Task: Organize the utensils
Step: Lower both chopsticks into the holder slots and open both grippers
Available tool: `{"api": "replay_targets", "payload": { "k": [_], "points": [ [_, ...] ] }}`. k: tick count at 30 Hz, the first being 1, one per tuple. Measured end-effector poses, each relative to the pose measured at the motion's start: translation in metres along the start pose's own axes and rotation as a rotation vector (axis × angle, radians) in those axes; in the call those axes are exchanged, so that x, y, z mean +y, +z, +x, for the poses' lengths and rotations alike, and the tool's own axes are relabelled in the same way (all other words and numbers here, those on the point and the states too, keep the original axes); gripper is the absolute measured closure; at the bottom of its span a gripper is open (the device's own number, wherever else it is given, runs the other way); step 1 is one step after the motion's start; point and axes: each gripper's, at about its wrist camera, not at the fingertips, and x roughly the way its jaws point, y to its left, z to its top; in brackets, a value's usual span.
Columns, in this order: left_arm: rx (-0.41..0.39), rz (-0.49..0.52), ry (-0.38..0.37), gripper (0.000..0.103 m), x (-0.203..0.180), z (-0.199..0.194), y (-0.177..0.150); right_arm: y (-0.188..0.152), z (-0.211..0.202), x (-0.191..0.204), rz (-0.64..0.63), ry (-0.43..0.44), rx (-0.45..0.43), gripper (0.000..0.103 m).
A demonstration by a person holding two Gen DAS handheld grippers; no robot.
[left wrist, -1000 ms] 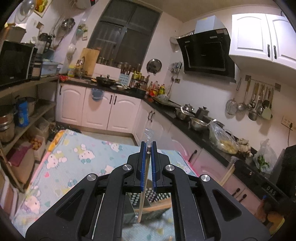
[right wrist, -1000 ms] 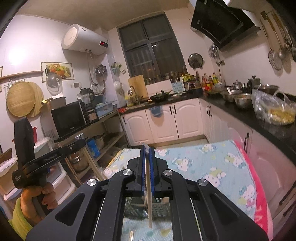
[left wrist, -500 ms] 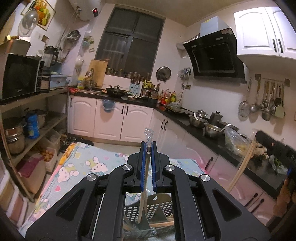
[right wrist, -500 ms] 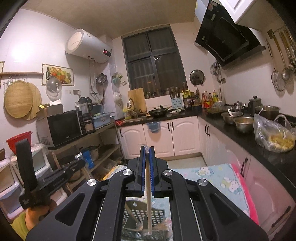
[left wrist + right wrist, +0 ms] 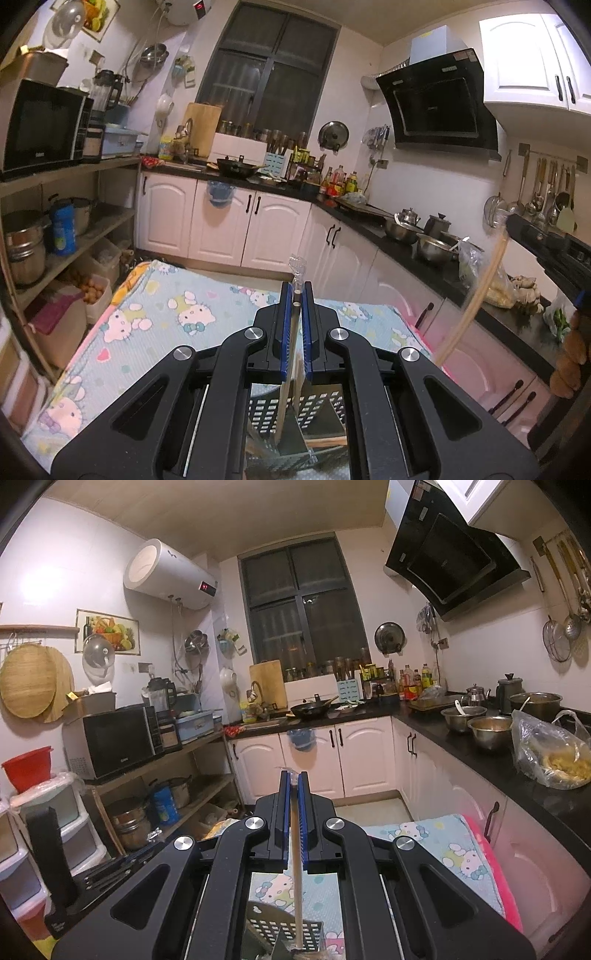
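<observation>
We hold one thin pale wooden chopstick (image 5: 291, 343) in the left gripper (image 5: 295, 328) and another (image 5: 296, 849) in the right gripper (image 5: 294, 812), jaws closed on them, above the dark perforated utensil basket (image 5: 284, 928) at bottom centre. Next we must lower both tips carefully inside it.

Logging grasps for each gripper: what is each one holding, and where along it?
Left gripper and right gripper each pinch one wrapped chopstick near its top end, lower ends hanging over the perforated holder.
</observation>
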Motion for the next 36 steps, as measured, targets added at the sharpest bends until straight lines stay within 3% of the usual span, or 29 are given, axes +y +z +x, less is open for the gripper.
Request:
{"api": "replay_targets", "payload": {
  "k": [14,36],
  "points": [
    [0.044,-0.032,-0.008,0.102,0.008,0.009,-0.024,-0.046,0.042,0.006,-0.062,-0.036,0.044,0.099],
    [0.119,-0.006,-0.009,0.102,0.006,0.016,-0.048,-0.095,0.04,-0.009,-0.008,-0.058,0.153,0.098]
  ]
}}
